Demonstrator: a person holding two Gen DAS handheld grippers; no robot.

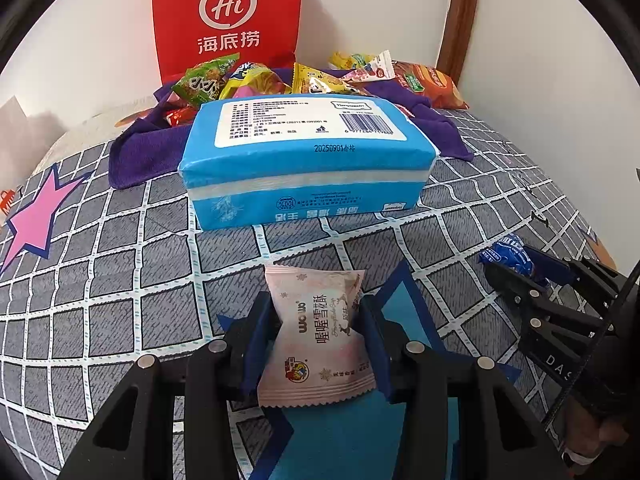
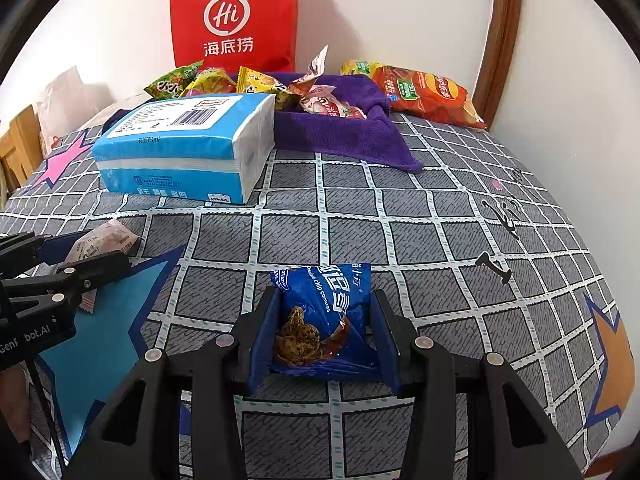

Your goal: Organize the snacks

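The left gripper (image 1: 318,334) is clamped on a pink snack packet (image 1: 320,336) held between its jaws above the checked bedsheet (image 1: 120,280). Beyond lies a blue tissue pack (image 1: 304,160). To the right, the right gripper (image 2: 322,330) pinches a blue cookie packet (image 2: 324,320) likewise.
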